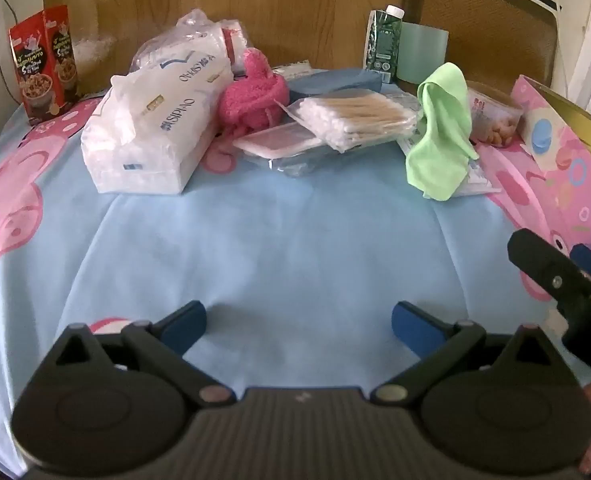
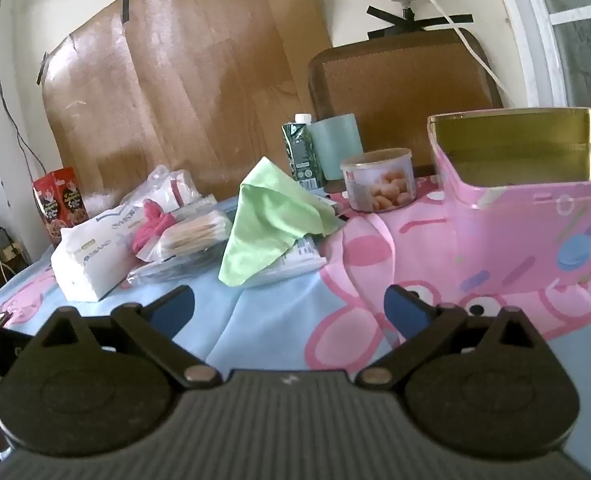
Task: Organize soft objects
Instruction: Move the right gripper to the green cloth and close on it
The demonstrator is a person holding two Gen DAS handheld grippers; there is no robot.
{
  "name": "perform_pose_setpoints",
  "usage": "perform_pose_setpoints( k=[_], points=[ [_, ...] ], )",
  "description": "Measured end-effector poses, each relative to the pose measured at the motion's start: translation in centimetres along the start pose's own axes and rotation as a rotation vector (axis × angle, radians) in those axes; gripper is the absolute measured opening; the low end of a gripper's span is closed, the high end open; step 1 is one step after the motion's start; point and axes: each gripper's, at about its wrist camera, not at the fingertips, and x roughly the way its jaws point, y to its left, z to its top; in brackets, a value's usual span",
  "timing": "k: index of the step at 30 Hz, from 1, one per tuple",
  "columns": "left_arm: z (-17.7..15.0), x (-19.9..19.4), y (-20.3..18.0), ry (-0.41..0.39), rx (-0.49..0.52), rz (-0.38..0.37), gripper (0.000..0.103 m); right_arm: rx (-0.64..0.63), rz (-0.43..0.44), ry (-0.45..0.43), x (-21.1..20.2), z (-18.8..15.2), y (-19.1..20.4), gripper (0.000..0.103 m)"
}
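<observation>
Through the left wrist camera, my left gripper [image 1: 298, 326] hung over bare blue tablecloth [image 1: 279, 240], its blue-padded fingers [image 1: 185, 326] spread wide with nothing between them. Across the cloth lay the soft things: a white tissue pack [image 1: 151, 128] on the left, a fuzzy pink yarn bundle [image 1: 253, 94] leaning against its right side, and a green cloth [image 1: 443, 132] further right, draped in a peak over some flat packets. Between the yarn and the cloth sat a clear pack of cotton swabs [image 1: 355, 118], resting on other flat packets. Behind them stood a dark green carton [image 1: 383, 42] and a pale green roll [image 1: 423, 52]. A red snack pouch [image 1: 45, 64] stood at the far left, and a tub of nuts [image 1: 493, 120] sat just right of the green cloth. The pink tin [image 1: 567, 160] filled the right edge, with my right gripper [image 1: 563, 276] poking in below it.

From the right wrist camera, my right gripper [image 2: 289, 308] was likewise spread apart and held nothing, low above the tablecloth [image 2: 255, 312]. The green cloth [image 2: 269, 204] sat straight ahead, the tissue pack [image 2: 91, 256] and pink yarn bundle [image 2: 153, 224] left of it, and the cotton swabs [image 2: 193, 232] between. The pink tin [image 2: 535, 216] stood open on the right, its gold inside bare as far as I could see, and the tub of nuts [image 2: 379, 180] was just left of it.
</observation>
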Motion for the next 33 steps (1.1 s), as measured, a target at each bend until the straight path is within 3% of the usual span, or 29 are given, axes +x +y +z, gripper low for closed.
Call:
perform_pose_setpoints(
  k=[5, 8, 10, 17, 23, 27, 29, 33],
  points=[
    [-0.3, 0.1, 0.1, -0.005, -0.001, -0.003, 0.103, 0.015, -0.003, 0.025, 0.3, 0.3, -0.3, 0.103],
    [-0.5, -0.1, 0.7, -0.014, -0.008, -0.016, 0.103, 0.078, 0.012, 0.096, 1.5, 0.1, -1.1, 0.103],
    [-0.4, -0.1, 0.0, -0.012, 0.017, 0.01, 0.103, 0.1, 0.032, 0.08, 1.0, 0.2, -1.5, 0.103],
    [-1.0, -0.6, 0.7, -0.063, -0.005, -0.018, 0.103, 0.216, 0.075, 0.063, 0.8, -0.1, -2.8, 0.103],
    [-2.2, -1.1, 0.7, -0.088, 0.044, -0.021, 0.103, 0.2, 0.077, 0.071, 0.9, 0.1, -2.6, 0.103],
    [-1.8, -1.5, 2.2, -0.099, -0.035, -0.07, 0.103, 0.154, 0.063, 0.076, 0.9, 0.2, -2.1, 0.103],
    [-1.8, -1.7, 3.1, -0.133, -0.076, -0.045, 0.103, 0.117, 0.07, 0.075, 0.9, 0.6, -1.6, 0.102],
    [-1.7, -2.4, 5.0, -0.207, -0.131, -0.004, 0.103, -0.054, 0.082, 0.04, 1.5, 2.0, 0.1, 0.081]
  ],
)
